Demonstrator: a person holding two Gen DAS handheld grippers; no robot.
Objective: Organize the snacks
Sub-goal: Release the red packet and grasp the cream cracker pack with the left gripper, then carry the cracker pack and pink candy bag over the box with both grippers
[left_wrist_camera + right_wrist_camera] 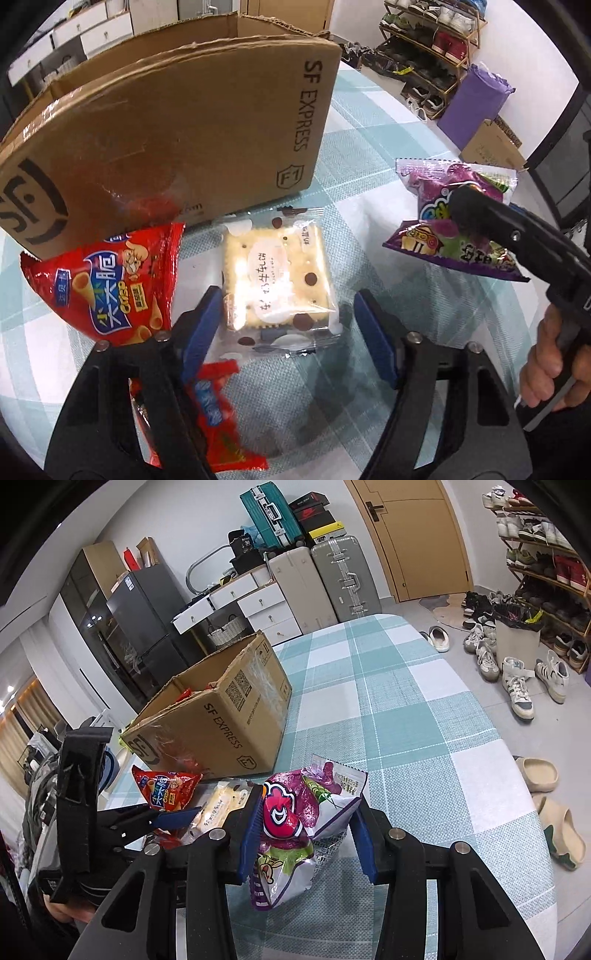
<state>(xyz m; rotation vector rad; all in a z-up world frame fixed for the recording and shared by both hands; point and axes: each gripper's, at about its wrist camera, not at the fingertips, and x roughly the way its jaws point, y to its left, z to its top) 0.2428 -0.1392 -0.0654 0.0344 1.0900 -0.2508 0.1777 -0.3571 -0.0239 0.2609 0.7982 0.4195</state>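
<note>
Cardboard box [177, 122] stands open-topped on the checked table [424, 709]; take it as the landmark. Directly in front of its printed long wall lies the cracker pack [279, 275], flat, clear wrapper. Just to the box-side left of that, a red crisp bag [110, 280] leans against the foot of the box wall. A small red sachet [218, 413] lies further out from the box, under the left tool. Left gripper [288, 321] hangs over the cracker pack with jaws parted, one blue pad at each side of the pack; the left pad looks to be at the wrapper edge, the right pad stands clear, so nothing is gripped yet. Right gripper [308, 827], out beyond the box's near corner, has jaws closed on a purple snack bag [295, 823], held clear of the table. Judgement: step in hand is the pick of the cracker pack while the purple bag waits to go into the box. To do it well: centre the pack between the pads, close on the biscuit body and not the loose wrapper, squeeze gently since crackers break, lift straight, and keep off the red crisp bag beside it.
</note>
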